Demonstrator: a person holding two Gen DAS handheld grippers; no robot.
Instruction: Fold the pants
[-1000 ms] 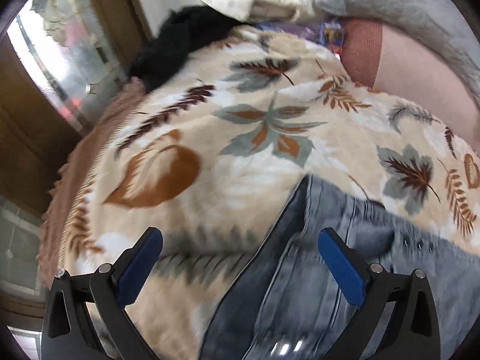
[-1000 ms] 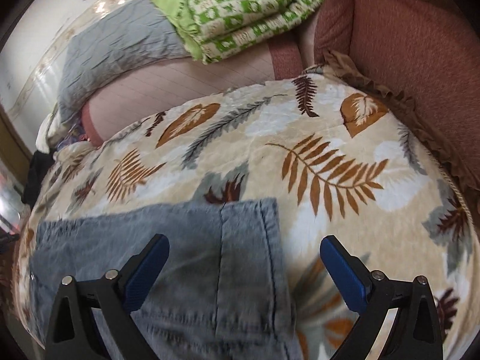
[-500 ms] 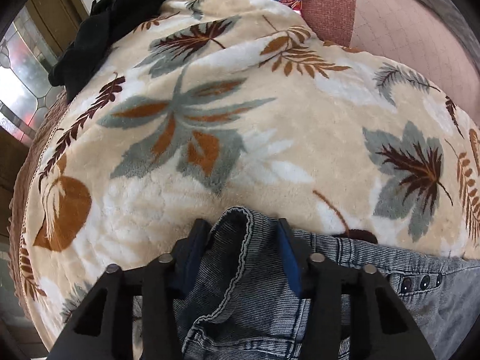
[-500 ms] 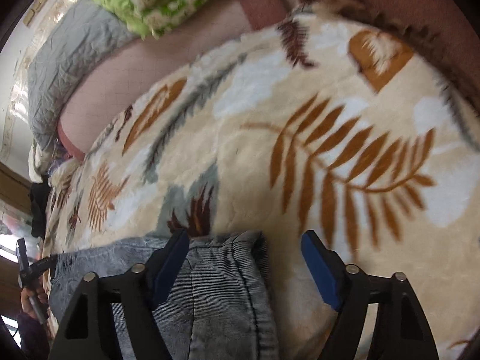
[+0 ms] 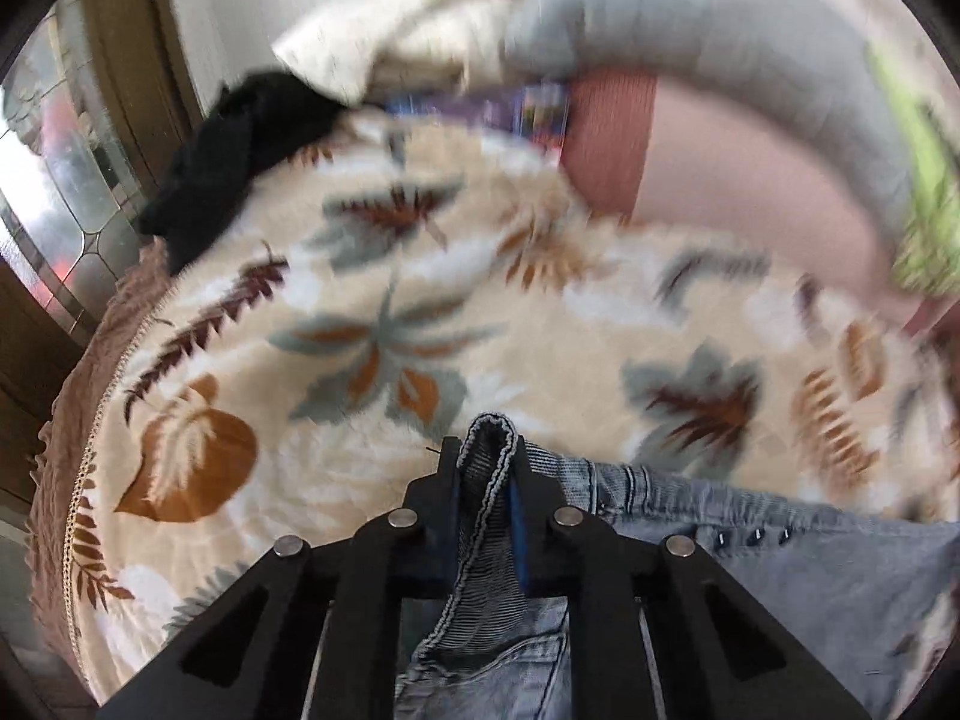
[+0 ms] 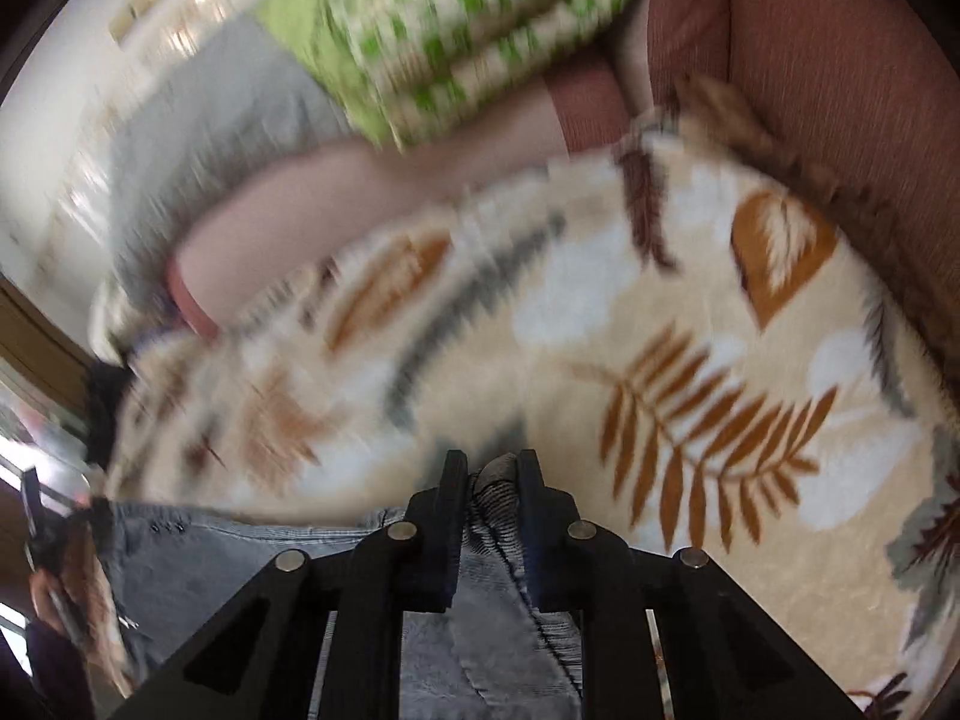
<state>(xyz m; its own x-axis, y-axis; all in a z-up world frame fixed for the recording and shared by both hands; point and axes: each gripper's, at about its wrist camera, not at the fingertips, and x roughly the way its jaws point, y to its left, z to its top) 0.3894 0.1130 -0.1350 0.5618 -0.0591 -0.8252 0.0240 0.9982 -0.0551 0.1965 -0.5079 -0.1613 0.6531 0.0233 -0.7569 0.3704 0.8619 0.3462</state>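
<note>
Grey-blue denim pants point(image 5: 780, 558) lie on a cream blanket with a leaf print point(image 5: 372, 324). My left gripper point(image 5: 487, 456) is shut on a bunched edge of the pants' waistband, which sticks up between the blue pads. The waistband with small dark studs runs off to the right. My right gripper point(image 6: 492, 468) is shut on another edge of the pants point(image 6: 240, 576), pinched between its jaws above the blanket point(image 6: 660, 360). Both views are motion-blurred.
A black garment point(image 5: 240, 150) lies at the blanket's far left edge by a window. A grey quilt point(image 5: 720, 30), a green patterned cover point(image 6: 450, 30) and pink bedding point(image 5: 720, 180) lie behind. A reddish sofa arm point(image 6: 840, 90) stands at the right.
Both grippers went from open over the pants to shut on their edge. Both have since lifted back, so more of the blanket and bedding shows now.
</note>
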